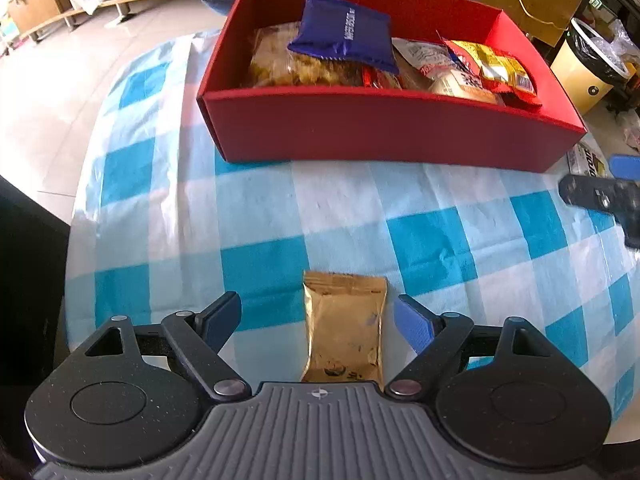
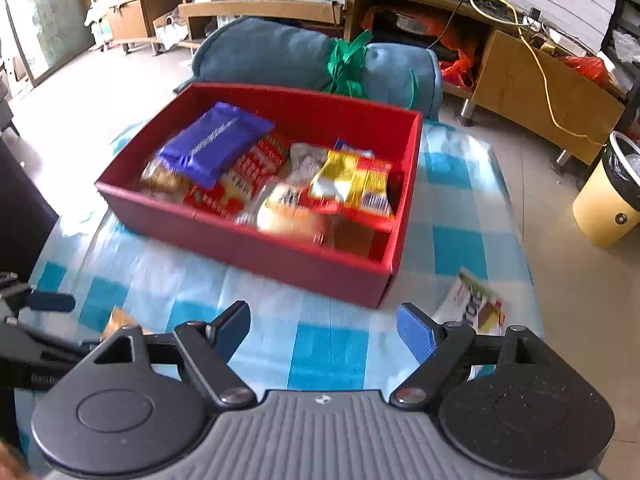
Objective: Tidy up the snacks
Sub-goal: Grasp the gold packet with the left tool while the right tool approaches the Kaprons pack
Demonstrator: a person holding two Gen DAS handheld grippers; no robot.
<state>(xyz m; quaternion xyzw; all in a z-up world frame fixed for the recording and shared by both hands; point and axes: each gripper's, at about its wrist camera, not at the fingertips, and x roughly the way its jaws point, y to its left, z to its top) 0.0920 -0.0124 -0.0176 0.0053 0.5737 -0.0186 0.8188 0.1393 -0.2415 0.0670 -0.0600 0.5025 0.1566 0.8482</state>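
Left gripper [image 1: 318,320] is standing spread wide, and I am seeing the gold packet [image 1: 343,328] lying flat on the checked cloth [image 1: 432,248] right between its fingers, with a gap showing on either side, so neither pad is pressing on it. I am reading that packet as lengthwise along the gripper's line, its near end slipping under the gripper body. Beyond it, at the far side of the table, the red box [image 1: 384,136] is sitting with a purple packet [image 1: 344,32] resting on top of the other snacks and a yellow-and-red packet [image 1: 496,68] at its right end.

Over on the right, I am looking along the right gripper [image 2: 324,330], whose jaws are also standing apart with only bare cloth between them, gripping nothing. A white printed packet [image 2: 476,308] is lying on the cloth just right of its right finger, near the box's near right corner. The picture here is blurring.
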